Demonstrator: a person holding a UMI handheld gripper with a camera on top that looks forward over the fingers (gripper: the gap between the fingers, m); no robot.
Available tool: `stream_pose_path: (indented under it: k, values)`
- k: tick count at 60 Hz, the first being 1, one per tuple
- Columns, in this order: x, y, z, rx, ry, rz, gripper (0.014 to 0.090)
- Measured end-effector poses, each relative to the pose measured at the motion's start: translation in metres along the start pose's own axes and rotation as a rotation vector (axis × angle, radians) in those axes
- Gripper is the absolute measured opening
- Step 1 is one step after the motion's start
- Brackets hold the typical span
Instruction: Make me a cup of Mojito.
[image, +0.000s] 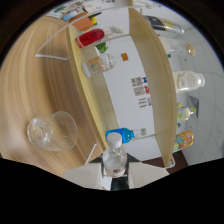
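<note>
The gripper is clamped on a clear bottle, its white cap pointing forward. The empty glass stands on the wooden table, ahead and leftward, near the shelf edge.

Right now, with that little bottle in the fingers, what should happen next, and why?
Probably carry the small clear bottle, gripped between the fingers, across toward the empty glass on the wooden table. The glass holds nothing yet, and the bottle's white cap is still on.

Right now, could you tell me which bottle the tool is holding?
The clear white-capped bottle, clamped between the tool fingers; the blue-capped bottle and others sit beyond.
</note>
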Motion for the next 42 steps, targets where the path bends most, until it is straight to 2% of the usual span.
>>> stream_pose_path:
  k: [8, 27, 35, 42]
  values:
    - [0.010, -0.012, 0.001, 0.043, 0.067, -0.294, 0.0341]
    - [0.005, -0.027, 0.007, 0.081, 0.116, -0.792, 0.0341]
    - [0.002, -0.029, 0.008, 0.098, 0.111, -0.800, 0.0341]
    - [0.011, -0.029, 0.002, 0.112, 0.088, -0.637, 0.0341]
